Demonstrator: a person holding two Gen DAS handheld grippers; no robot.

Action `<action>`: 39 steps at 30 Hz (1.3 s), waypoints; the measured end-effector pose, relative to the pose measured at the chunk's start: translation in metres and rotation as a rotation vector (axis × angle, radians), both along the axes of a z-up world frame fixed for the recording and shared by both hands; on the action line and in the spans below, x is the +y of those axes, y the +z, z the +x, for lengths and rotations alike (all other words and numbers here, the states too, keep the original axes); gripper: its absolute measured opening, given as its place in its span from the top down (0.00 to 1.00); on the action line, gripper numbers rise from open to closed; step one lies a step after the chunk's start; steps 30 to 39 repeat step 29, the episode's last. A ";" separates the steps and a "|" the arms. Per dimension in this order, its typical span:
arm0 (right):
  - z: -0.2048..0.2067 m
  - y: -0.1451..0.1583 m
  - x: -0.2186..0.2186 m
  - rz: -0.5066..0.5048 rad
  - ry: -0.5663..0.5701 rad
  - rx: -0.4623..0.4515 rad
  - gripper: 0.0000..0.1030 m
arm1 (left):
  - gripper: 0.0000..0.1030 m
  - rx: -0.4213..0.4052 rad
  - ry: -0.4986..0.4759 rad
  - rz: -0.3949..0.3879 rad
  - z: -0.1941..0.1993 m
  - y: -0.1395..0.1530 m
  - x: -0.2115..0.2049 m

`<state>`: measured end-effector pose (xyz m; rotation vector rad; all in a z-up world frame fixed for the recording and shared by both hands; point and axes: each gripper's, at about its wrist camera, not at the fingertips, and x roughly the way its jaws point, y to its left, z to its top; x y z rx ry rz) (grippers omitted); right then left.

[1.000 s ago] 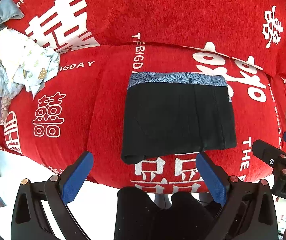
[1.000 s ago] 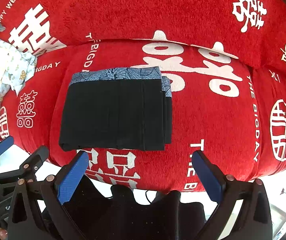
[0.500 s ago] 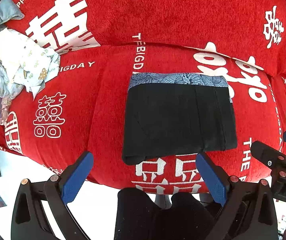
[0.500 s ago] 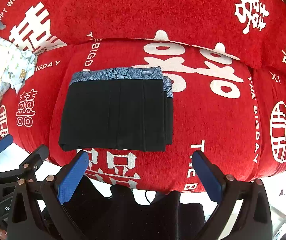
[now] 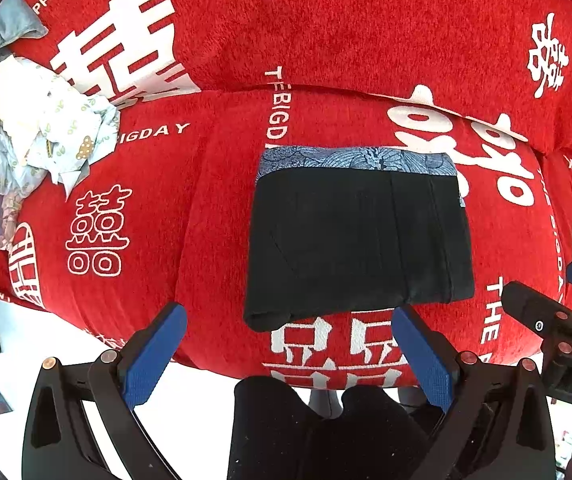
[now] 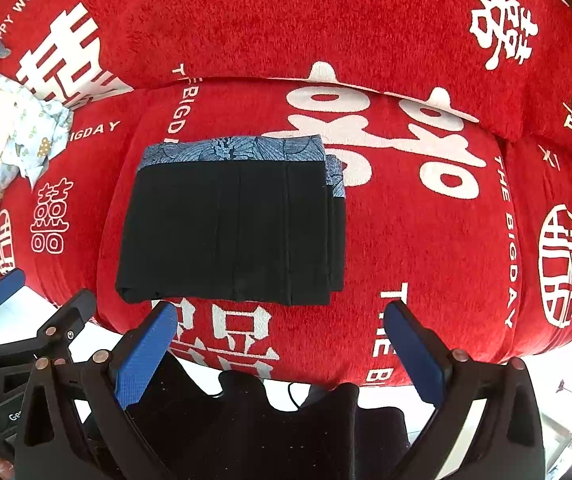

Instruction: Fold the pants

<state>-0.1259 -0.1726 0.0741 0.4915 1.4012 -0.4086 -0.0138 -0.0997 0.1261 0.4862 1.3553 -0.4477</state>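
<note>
The black pants [image 5: 357,240] with a blue patterned waistband lie folded into a flat rectangle on the red sofa seat [image 5: 158,208]. They also show in the right wrist view [image 6: 230,232]. My left gripper [image 5: 289,344] is open and empty, held in front of the sofa's front edge, just below the pants. My right gripper [image 6: 282,344] is open and empty, also in front of the seat edge, below and right of the pants. The right gripper shows at the right edge of the left wrist view [image 5: 557,320].
A heap of white and grey clothes [image 5: 18,128] lies at the sofa's left end, also in the right wrist view [image 6: 10,136]. The red backrest [image 5: 325,20] with white characters rises behind. Dark legs [image 5: 325,432] stand below the grippers.
Almost nothing differs. Both views have shifted very slightly, with the pants lying still and both grippers open.
</note>
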 end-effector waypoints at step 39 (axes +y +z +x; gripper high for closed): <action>0.002 -0.003 -0.005 0.000 0.001 0.004 0.00 | 0.00 0.004 0.012 -0.034 0.003 -0.002 0.001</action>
